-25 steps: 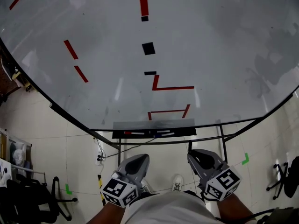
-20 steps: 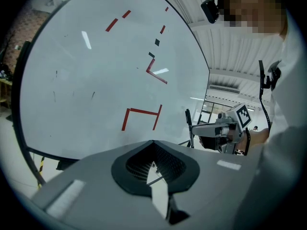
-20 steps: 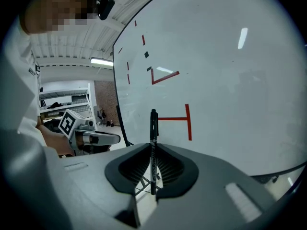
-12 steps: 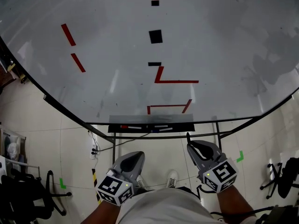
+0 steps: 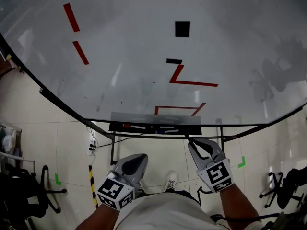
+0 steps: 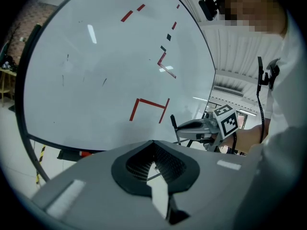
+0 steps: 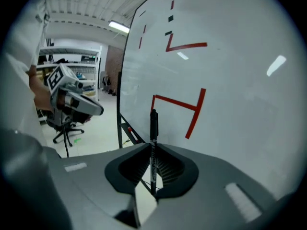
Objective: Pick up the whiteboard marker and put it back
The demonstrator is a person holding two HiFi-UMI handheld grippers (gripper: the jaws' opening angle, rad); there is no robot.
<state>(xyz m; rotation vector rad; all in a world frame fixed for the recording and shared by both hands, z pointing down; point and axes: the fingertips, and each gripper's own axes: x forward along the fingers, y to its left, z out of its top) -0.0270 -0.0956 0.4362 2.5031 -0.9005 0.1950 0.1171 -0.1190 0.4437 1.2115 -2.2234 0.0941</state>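
Right tongs [image 5: 191,141] pinch the black whiteboard marker [image 7: 153,128], which sticks out past the tips toward the whiteboard [image 5: 144,56] lower edge, near the right end of the tray [image 5: 144,130]. The tray holds a red marker [image 5: 127,125] and others. Left tongs [image 5: 137,160] are pressed together and empty, over open floor [image 5: 72,152].

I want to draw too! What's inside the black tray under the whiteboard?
The tray holds a red-ended marker at its left and a few more pens near the middle, too small to tell apart. Anything at the back, under the grey ledge, is hidden.
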